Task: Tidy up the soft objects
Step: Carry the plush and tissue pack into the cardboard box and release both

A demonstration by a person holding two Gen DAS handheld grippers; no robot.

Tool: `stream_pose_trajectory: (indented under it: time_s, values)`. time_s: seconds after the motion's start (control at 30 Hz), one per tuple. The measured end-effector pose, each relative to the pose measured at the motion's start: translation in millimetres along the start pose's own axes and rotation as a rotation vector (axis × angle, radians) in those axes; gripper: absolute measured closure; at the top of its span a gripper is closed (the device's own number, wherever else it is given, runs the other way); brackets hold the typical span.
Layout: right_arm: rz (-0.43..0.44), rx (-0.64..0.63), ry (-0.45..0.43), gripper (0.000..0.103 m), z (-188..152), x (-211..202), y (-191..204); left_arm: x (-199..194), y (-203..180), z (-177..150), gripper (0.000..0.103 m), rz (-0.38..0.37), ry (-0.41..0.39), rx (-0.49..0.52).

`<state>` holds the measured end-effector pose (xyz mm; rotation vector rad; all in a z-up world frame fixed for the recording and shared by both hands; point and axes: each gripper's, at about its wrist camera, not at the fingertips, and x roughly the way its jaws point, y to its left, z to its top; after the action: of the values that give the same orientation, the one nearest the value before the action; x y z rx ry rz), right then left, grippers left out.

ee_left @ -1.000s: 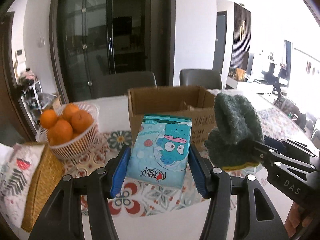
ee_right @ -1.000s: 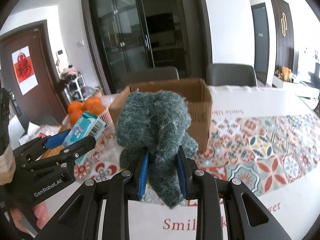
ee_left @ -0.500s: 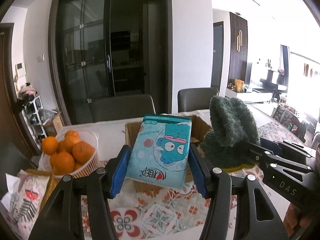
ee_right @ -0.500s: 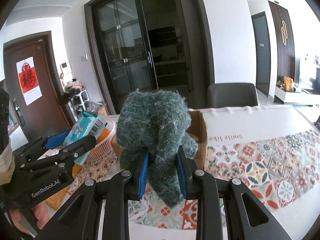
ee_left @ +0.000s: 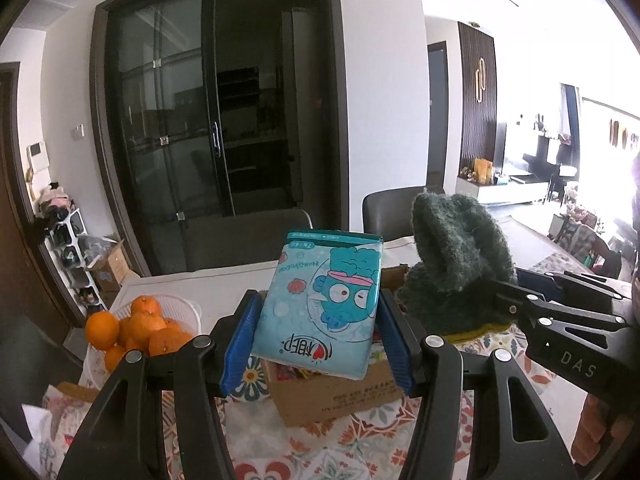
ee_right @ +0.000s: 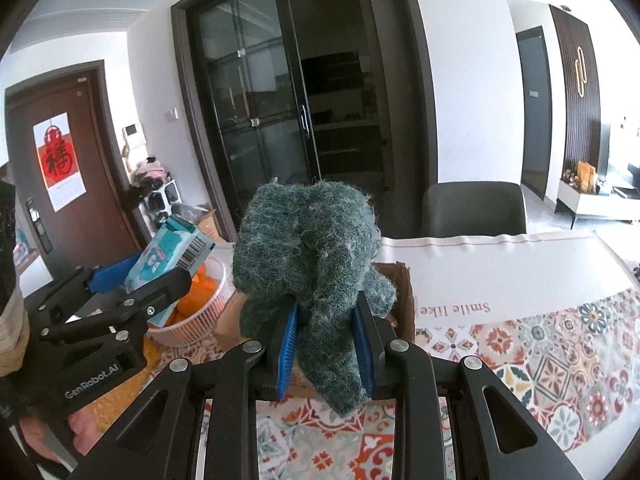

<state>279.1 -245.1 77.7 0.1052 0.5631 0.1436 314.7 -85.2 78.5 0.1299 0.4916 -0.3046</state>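
The tissue pack [ee_left: 320,304], pale blue with a cartoon fish, is clamped between the blue pads of the left gripper [ee_left: 316,340] and held in the air above the cardboard box [ee_left: 336,392]. Left of the box a white basket of oranges [ee_left: 140,328] sits on the patterned tablecloth [ee_right: 540,352]. To the right, the right gripper [ee_right: 326,344] pinches a crumpled dark green knit cloth [ee_right: 312,256], raised over the same box.
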Motion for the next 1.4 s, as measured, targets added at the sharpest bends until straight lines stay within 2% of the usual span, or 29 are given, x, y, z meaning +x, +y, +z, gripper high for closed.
stream_pose_trajectory:
  time_s: [0.23, 0.43, 0.53, 0.73, 0.8, 0.87, 0.9, 0.93, 1.2, 1.4]
  values:
    - [0.032, 0.017, 0.106, 0.075, 21.7, 42.2, -12.6, 42.1, 10.0, 14.9, 0.046, -0.055, 0.098, -0.051]
    - [0.04, 0.038, 0.198, 0.075, 27.2, 79.1, -24.4, 80.7, 13.8, 12.8, 0.046, -0.086, 0.196, -0.075]
    - [0.034, 0.044, 0.239, 0.075, 24.8, 95.4, -29.1, 95.0, 14.9, 8.5, 0.051, -0.093, 0.221, -0.077]
    - [0.027, 0.053, 0.301, 0.074, 17.7, 124.5, -37.0, 119.9, 19.4, 6.3, 0.051, -0.098, 0.258, -0.088]
    - [0.039, 0.058, 0.327, 0.071, 15.4, 134.1, -38.3, 124.5, 21.1, 4.8, 0.051, -0.088, 0.27, -0.082]
    - [0.032, 0.054, 0.334, 0.06, 13.4, 140.9, -39.8, 124.9, 23.1, 2.2, 0.051, -0.056, 0.27, -0.077]
    - [0.023, 0.051, 0.338, 0.049, 12.4, 142.7, -39.9, 124.0, 23.8, 0.4, 0.051, -0.043, 0.272, -0.073]
    - [0.011, 0.05, 0.334, 0.047, 11.6, 143.1, -39.9, 122.6, 23.9, -1.8, 0.051, -0.032, 0.276, -0.071]
    - [-0.102, 0.009, 0.289, 0.047, 6.0, 121.6, -29.6, 97.0, 30.7, -13.0, 0.045, 0.039, 0.257, -0.094]
    - [-0.115, -0.002, 0.221, 0.044, 1.4, 84.7, -16.5, 58.6, 30.9, -19.2, 0.032, 0.08, 0.209, -0.09]
